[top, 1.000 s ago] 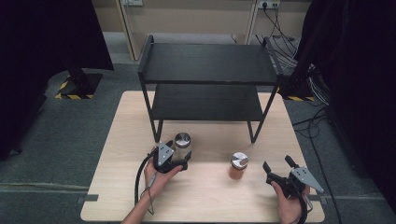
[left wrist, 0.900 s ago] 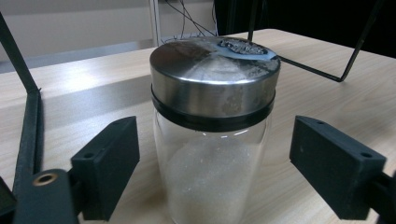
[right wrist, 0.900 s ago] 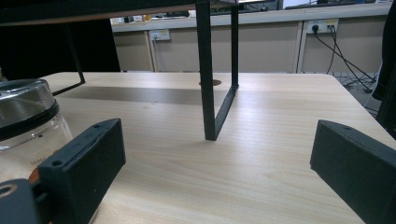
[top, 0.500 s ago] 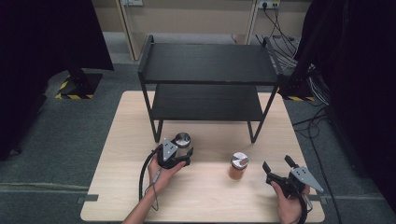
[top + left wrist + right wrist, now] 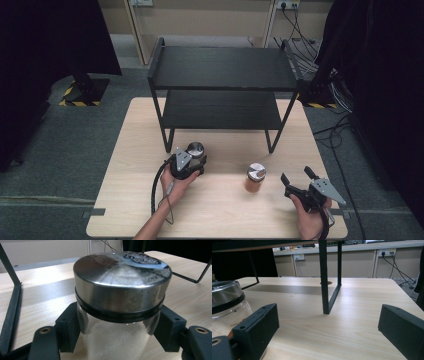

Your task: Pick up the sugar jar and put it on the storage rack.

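Observation:
A glass jar of white powder with a steel lid stands on the table in front of the shelf's left legs. My left gripper has just been closing its jaws, and its pads now press on the jar's sides below the lid. A second jar with orange-brown contents stands at centre right; it also rises at the left edge of the right gripper view. My right gripper rests open near the front right corner, with nothing between its fingers.
A black two-tier metal shelf stands at the back of the light wooden table; one of its legs rises ahead of my right gripper. Cables and dark equipment sit on the floor at the right.
My left gripper edged forward around the powder jar and its jaws closed onto it. The right gripper and the orange-brown jar stayed put.

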Demonstrator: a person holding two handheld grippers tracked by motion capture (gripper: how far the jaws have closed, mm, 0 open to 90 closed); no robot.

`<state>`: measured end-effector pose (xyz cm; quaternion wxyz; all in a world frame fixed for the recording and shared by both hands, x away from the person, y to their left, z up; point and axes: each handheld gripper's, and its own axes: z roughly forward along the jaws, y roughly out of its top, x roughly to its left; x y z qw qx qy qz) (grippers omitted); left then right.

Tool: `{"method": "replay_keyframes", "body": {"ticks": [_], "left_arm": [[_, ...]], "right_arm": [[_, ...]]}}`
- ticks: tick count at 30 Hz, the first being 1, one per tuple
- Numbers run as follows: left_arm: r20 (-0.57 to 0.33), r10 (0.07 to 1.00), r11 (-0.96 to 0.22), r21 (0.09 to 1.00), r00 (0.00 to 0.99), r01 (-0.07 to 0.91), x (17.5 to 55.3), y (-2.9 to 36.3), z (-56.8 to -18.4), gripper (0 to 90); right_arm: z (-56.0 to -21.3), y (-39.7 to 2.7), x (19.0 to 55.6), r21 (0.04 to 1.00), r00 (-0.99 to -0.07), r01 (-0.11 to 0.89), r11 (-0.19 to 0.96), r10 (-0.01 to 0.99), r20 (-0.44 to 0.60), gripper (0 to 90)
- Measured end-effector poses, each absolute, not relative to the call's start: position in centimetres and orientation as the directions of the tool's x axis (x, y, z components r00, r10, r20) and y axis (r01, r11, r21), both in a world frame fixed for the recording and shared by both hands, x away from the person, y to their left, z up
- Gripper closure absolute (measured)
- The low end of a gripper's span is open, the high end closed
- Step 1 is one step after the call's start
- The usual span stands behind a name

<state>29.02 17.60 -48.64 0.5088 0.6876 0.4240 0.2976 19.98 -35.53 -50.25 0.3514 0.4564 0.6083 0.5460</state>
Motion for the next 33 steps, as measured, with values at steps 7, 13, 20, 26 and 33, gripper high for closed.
{"method": "replay_keyframes", "body": {"ticks": [7, 13, 20, 26, 33], "left_arm": [[-0.018, 0.886, -0.124, 0.953, 0.463, 0.276, 28.9, 17.5, -48.7, 30.8], [-0.015, 0.879, -0.131, 0.954, 0.477, 0.270, 28.7, 17.6, -48.7, 30.9], [-0.012, 0.880, -0.130, 0.955, 0.474, 0.265, 28.4, 17.6, -48.7, 30.9], [-0.022, 0.880, -0.113, 0.960, 0.474, 0.255, 27.9, 17.9, -48.3, 30.8], [-0.018, 0.884, -0.100, 0.968, 0.467, 0.228, 27.0, 18.2, -47.7, 30.8]], "right_arm": [[-50.3, -35.6, 20.0, 0.985, -0.335, 0.173, -0.018, 0.939, 0.076, 3.5], [-50.3, -35.5, 20.0, 0.985, -0.335, 0.171, -0.014, 0.939, 0.072, 3.5], [-50.2, -35.5, 20.0, 0.985, -0.337, 0.172, -0.012, 0.939, 0.070, 3.8], [-50.2, -35.5, 20.0, 0.985, -0.337, 0.175, -0.013, 0.939, 0.072, 3.9], [-50.2, -35.5, 20.0, 0.985, -0.336, 0.174, -0.011, 0.939, 0.070, 4.1]]}}
